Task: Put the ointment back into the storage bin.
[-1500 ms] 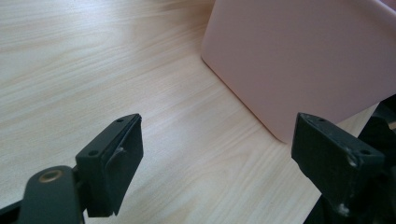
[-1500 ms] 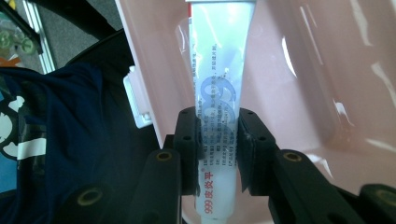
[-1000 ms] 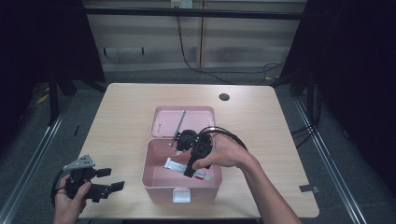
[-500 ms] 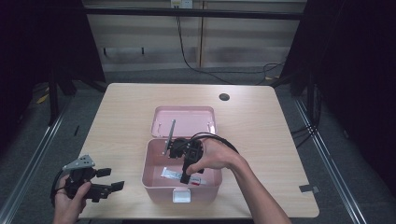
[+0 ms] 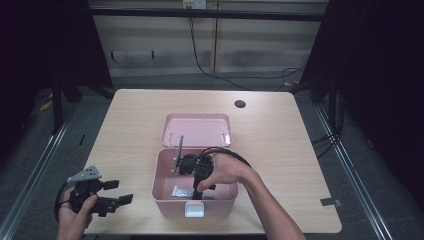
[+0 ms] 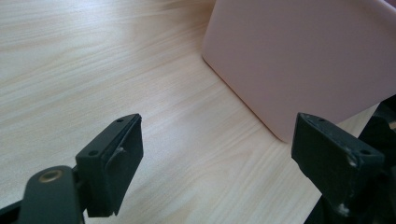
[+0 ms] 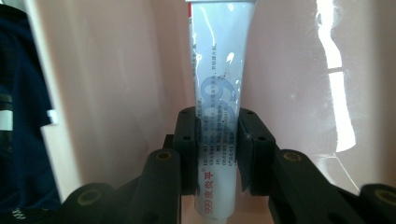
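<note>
Since a second ago, the right gripper (image 5: 196, 191) has moved nearer inside the pink box (image 5: 165, 197), jaws pinching a white tube (image 7: 215, 107). Left gripper (image 5: 120, 192) rests spread at the table's (image 5: 280, 125) near-left corner.

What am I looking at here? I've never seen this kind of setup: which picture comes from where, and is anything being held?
There is no robot. A person at a table holds a two-jaw gripper in each hand. The high view comes from a fixed camera above, looking down at the table. The other two views come from cameras riding on the grippers, looking along their black jaws.

On the table stands an open pink box, its lid laid back behind it. The right gripper reaches down into the box. Its own view shows the jaws closed on a white tube with blue print, against the pink inner wall. Some other item lies on the box floor, too small to identify.

The left gripper sits near the table's front left corner, jaws apart and holding nothing. Its view looks across the wood at the box's outer wall.
</note>
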Demonstrator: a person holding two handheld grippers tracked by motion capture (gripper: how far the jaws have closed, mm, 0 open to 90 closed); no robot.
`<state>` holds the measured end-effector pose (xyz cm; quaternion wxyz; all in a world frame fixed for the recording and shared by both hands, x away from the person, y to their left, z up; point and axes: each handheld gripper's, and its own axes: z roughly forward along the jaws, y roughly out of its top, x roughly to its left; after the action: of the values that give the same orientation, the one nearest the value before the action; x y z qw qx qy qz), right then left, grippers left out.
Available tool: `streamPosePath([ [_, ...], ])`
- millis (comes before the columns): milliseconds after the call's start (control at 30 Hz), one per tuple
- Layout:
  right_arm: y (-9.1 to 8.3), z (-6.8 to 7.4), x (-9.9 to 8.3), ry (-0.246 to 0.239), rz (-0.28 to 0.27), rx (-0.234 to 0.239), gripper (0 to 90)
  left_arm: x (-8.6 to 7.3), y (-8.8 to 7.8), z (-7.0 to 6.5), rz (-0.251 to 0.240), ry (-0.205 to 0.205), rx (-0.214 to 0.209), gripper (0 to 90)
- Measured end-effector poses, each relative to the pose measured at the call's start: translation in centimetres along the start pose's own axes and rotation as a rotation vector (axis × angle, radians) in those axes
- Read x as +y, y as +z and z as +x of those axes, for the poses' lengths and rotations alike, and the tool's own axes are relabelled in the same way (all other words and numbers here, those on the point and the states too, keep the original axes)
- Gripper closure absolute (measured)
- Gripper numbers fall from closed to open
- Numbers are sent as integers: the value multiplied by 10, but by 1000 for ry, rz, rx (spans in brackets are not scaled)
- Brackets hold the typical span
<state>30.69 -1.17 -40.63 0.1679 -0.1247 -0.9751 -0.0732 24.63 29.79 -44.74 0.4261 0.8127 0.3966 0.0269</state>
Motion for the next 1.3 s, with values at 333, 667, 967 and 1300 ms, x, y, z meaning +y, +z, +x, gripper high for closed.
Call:
streamPosePath([
  [333, 15, -2, 5, -22, 38, 0, 717, 0, 0, 0, -1, 0, 1, 168],
  [667, 26, -5, 9, -31, 50, 17, 717, 0, 0, 0, 0, 0, 2, 168],
  [967, 34, -7, 10, -38, 59, 39, 716, 0, 0, 0, 1, 2, -1, 168],
  [1300, 43, -7, 13, -39, 78, 48, 716, 0, -1, 0, -4, -1, 2, 168],
])
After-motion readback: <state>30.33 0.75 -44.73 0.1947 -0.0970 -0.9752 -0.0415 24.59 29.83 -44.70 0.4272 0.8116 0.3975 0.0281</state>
